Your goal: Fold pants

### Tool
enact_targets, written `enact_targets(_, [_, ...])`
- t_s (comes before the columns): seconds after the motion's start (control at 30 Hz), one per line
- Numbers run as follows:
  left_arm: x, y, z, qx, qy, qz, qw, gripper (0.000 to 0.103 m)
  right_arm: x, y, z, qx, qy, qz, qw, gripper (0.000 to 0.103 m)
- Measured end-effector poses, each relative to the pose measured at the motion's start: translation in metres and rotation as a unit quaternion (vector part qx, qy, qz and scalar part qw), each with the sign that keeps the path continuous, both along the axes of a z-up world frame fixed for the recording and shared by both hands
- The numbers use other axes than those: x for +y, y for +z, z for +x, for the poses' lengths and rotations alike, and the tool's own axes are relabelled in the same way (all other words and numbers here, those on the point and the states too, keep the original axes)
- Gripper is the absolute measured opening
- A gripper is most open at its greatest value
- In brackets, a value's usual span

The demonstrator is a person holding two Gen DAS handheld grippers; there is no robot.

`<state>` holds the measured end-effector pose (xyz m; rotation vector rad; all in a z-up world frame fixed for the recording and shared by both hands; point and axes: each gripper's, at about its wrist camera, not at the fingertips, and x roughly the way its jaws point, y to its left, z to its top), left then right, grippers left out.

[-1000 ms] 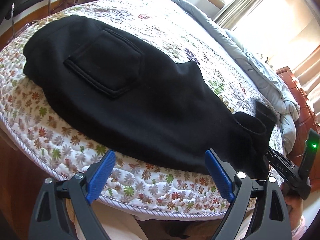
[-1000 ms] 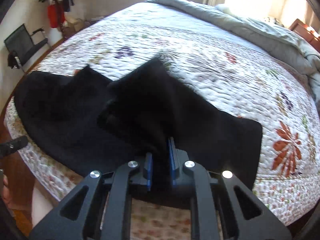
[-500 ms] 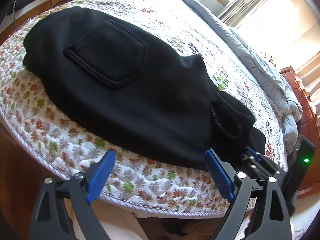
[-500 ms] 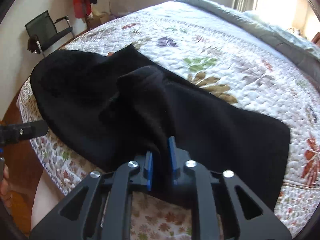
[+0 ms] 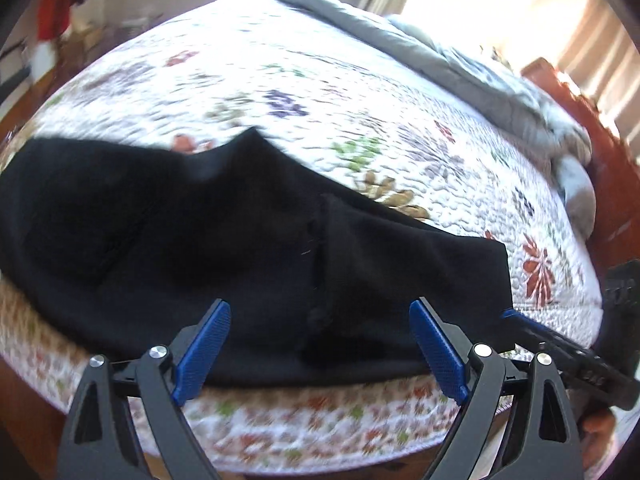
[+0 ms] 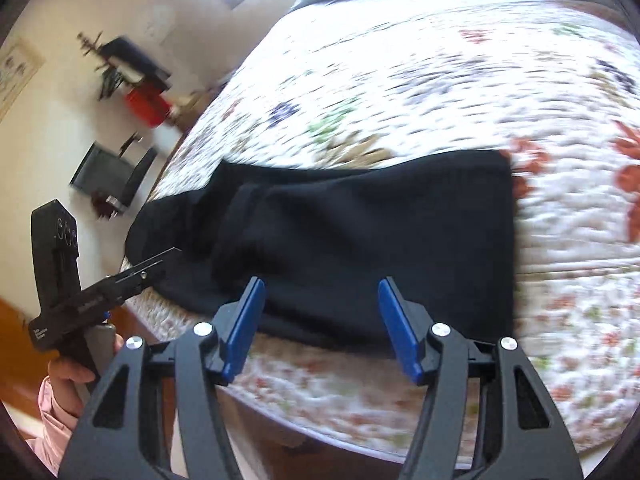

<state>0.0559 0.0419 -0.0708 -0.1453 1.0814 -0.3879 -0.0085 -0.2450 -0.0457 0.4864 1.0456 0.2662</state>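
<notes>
Black pants (image 5: 248, 248) lie along the near edge of a bed with a floral quilt (image 5: 320, 92). The leg end is folded back over the middle, its hem edge (image 5: 320, 240) lying across the pants. In the right wrist view the pants (image 6: 360, 240) show the same fold. My left gripper (image 5: 320, 344) is open and empty, just above the pants' near edge. My right gripper (image 6: 320, 320) is open and empty, over the near edge of the folded part. It also shows in the left wrist view (image 5: 560, 344), and the left gripper in the right wrist view (image 6: 152, 264).
A grey duvet (image 5: 480, 64) is bunched along the far right of the bed. A wooden headboard (image 5: 600, 160) stands at the right. A black chair (image 6: 108, 176) and a red object (image 6: 148, 104) stand by the far wall. Wood floor lies below the bed edge.
My right gripper has opened and let go of the pant leg, which now lies folded over the pants. Both grippers have shifted; the left view has swung right along the bed.
</notes>
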Motion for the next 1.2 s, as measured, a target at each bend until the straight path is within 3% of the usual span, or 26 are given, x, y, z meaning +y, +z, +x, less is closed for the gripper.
enact_targets(0.1, [-0.026,-0.017,0.009,0.023,-0.030,0.007,0.9993,0.091,-0.022,-0.023,0.000,0.041,-0.017,-0.006,0.999,0.057])
enact_targets(0.17, [-0.043,-0.046,0.017,0.057,-0.038,0.068,0.9953,0.091,-0.028,-0.050,0.002,0.069,-0.022,0.011,0.997,0.050])
enact_targets(0.2, [-0.045,-0.060,0.020,0.079,-0.038,0.079,0.9931,0.090,-0.032,-0.060,0.002,0.071,-0.029,0.023,0.997,0.046])
enact_targets(0.3, [-0.043,-0.063,0.016,0.066,-0.040,0.072,0.9944,0.091,-0.042,-0.053,-0.001,0.059,-0.037,0.064,0.996,0.047])
enact_targets(0.43, [-0.034,-0.030,0.013,0.046,-0.020,0.000,0.9987,0.091,-0.053,-0.024,0.006,0.015,-0.044,0.068,0.997,0.049])
enact_targets(0.5, [-0.040,-0.019,0.017,0.037,-0.029,-0.023,0.9986,0.091,-0.057,-0.017,0.022,0.010,-0.049,0.066,0.997,0.049])
enact_targets(0.6, [-0.058,-0.020,0.028,0.055,-0.051,-0.057,0.9955,0.092,-0.062,-0.022,0.046,0.026,-0.061,0.059,0.996,0.048])
enact_targets(0.73, [-0.074,-0.066,0.045,0.120,-0.056,-0.043,0.9902,0.091,-0.069,-0.056,0.072,0.082,-0.080,0.040,0.993,0.044])
enact_targets(0.87, [-0.080,-0.060,0.041,0.112,-0.058,-0.044,0.9911,0.093,-0.074,-0.055,0.065,0.070,-0.086,0.056,0.992,0.044])
enact_targets(0.97, [-0.064,-0.044,0.035,0.099,-0.042,-0.059,0.9925,0.093,-0.079,-0.038,0.040,0.048,-0.085,0.052,0.994,0.054])
enact_targets(1.03, [-0.057,-0.038,0.025,0.084,-0.043,-0.068,0.9932,0.093,-0.075,-0.028,0.021,0.031,-0.087,0.058,0.994,0.054])
enact_targets(1.13, [-0.059,-0.050,0.019,0.085,-0.050,-0.050,0.9939,0.093,-0.070,-0.035,0.000,0.044,-0.086,0.060,0.993,0.054])
enact_targets(1.2, [-0.064,-0.063,0.019,0.080,-0.058,-0.032,0.9946,0.094,-0.066,-0.054,-0.005,0.069,-0.086,0.041,0.993,0.048])
